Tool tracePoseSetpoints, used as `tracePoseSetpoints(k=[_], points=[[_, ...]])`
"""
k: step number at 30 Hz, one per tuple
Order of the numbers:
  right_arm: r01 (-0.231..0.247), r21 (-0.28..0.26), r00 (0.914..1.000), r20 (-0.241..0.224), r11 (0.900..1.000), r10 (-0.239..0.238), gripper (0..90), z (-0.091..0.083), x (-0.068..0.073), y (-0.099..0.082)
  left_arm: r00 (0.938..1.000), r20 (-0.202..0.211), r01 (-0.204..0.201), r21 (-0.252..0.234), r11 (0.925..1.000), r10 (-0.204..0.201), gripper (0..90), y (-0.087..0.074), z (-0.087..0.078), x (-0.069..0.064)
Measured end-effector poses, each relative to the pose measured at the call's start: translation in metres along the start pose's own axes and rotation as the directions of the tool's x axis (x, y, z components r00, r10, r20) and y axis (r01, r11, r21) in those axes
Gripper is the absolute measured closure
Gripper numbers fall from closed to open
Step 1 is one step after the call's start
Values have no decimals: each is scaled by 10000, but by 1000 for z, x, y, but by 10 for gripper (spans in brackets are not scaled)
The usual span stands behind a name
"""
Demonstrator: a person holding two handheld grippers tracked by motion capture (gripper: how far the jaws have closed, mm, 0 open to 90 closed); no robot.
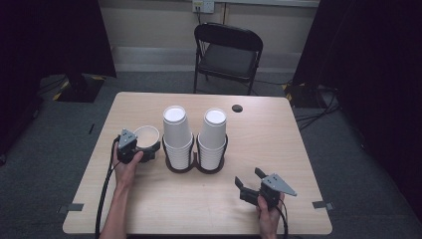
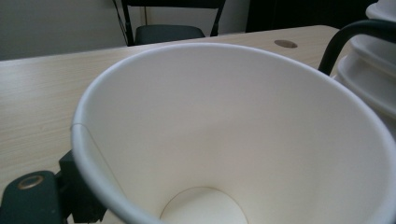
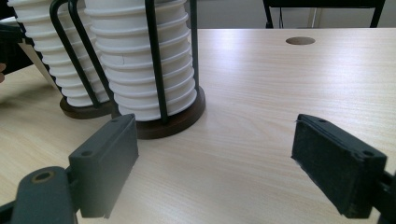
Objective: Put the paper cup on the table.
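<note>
A single white paper cup (image 1: 147, 134) is at the left of the table, and my left gripper (image 1: 149, 148) is shut on it. In the left gripper view the cup's open mouth (image 2: 224, 130) faces the camera, with one black finger (image 2: 79, 198) against its outer wall. Two tall stacks of white cups (image 1: 176, 130) (image 1: 213, 133) stand mid-table in black wire holders on dark round bases (image 1: 179, 168). My right gripper (image 1: 249, 179) is near the front right, open and empty. In its own view, the right gripper (image 3: 215, 154) points at the nearer stack (image 3: 140, 60).
A black folding chair (image 1: 226, 50) stands beyond the far edge. A round cable hole (image 1: 237, 108) sits in the tabletop behind the stacks. Bare wood (image 1: 199, 204) lies between the two hands. Dark curtains flank the room.
</note>
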State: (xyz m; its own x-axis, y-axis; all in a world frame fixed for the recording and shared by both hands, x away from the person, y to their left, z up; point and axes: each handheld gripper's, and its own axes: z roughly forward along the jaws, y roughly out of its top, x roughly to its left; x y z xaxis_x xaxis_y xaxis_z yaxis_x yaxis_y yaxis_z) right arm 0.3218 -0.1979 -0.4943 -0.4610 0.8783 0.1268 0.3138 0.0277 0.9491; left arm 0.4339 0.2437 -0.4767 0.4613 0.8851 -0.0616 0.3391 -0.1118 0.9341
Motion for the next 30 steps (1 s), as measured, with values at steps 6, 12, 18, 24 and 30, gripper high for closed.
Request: tracePoseSetpoints(k=[6,12,18,24,30], points=[[0,-4,10000,-88,10000,0,140,0,0,0,10000,-81,-1,329,9995,4,114,-3,3,1],[-60,-9,9998,-197,10000,60,140,0,-1,0,9986,-326,-379,868,9955,409,141,-7,6,-4],[-193,-27,9997,-148,9998,193,139,-1,-2,0,9979,-522,-318,1257,9916,387,155,-10,7,-1],[-191,-36,9996,-186,9998,190,139,-1,-3,0,9982,-552,-160,1337,9909,236,155,-15,5,-1],[-131,36,9998,-146,9999,132,139,0,-3,0,9972,-684,-179,1605,9869,292,156,-19,2,-4]])
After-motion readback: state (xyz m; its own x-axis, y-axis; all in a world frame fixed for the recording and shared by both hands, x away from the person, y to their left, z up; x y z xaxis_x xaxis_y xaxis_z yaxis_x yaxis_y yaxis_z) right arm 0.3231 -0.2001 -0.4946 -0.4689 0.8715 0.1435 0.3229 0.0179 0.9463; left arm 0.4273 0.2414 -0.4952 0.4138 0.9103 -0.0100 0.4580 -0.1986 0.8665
